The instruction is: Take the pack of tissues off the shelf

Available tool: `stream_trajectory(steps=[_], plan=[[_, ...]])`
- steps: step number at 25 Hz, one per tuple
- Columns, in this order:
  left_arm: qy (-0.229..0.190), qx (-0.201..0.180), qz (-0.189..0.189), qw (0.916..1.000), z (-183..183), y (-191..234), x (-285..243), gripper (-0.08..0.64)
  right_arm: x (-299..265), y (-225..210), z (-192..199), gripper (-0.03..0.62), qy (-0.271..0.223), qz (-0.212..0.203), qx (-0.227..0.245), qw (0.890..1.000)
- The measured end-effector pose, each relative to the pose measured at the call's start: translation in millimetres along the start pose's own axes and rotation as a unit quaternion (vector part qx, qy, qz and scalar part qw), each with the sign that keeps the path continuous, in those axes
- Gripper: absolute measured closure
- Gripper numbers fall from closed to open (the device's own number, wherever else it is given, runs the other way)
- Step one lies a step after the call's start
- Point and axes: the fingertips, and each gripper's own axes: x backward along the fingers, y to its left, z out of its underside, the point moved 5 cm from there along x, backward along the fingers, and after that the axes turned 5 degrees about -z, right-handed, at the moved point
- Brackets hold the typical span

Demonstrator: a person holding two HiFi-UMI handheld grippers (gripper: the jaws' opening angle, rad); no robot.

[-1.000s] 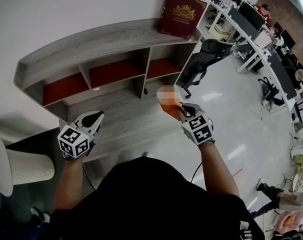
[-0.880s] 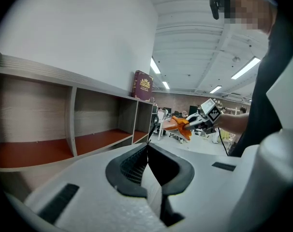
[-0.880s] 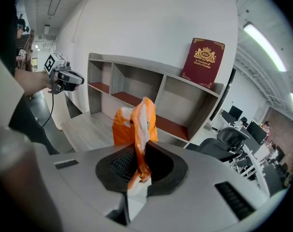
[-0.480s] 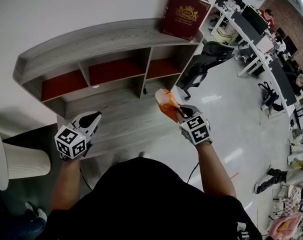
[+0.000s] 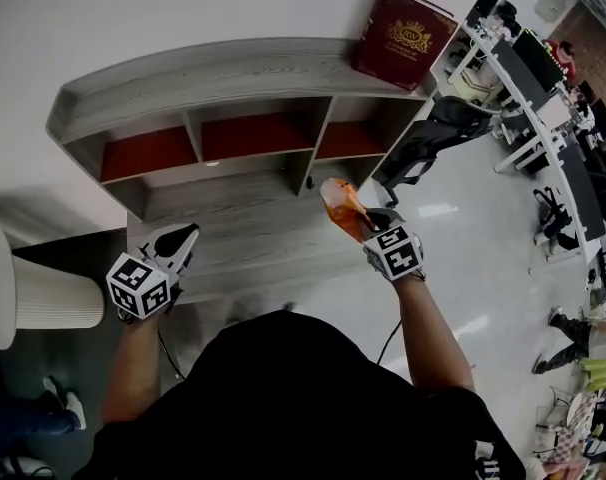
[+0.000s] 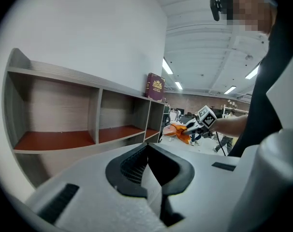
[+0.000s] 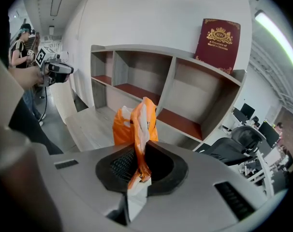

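1. The right tool [image 7: 138,172] has its jaws almost together, pinching an edge of the crinkled orange plastic pack of tissues [image 7: 135,123].
2. The pack is off the shelf, held in the air above the right end of the grey wood-grain surface [image 5: 245,240], in front of the rightmost compartment.
3. The left tool [image 5: 182,239] is closed on nothing, over the surface's left part.
4. Behind stands the grey wooden shelf [image 5: 211,76] with red-brown compartment floors.
5. A dark red book with a gold crest [image 5: 404,36] stands on the shelf's top at its right end.

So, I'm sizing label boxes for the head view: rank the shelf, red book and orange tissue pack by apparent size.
Largest: shelf.
Then: red book.
Smallest: orange tissue pack, clearly smaller though held nearer the camera.
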Motion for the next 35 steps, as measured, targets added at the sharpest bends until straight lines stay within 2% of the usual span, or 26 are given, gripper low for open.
stream_trajectory(steps=[15,35], plan=[[0.01,0.029,-0.075,0.9967,18,10,35,0.543,-87,5,22,0.563,0.036,-0.065,0.029,0.997],[0.008,0.065,-0.162,0.9845,33,9,47,0.543,-190,-1,94,0.565,0.105,-0.112,0.064,0.986]])
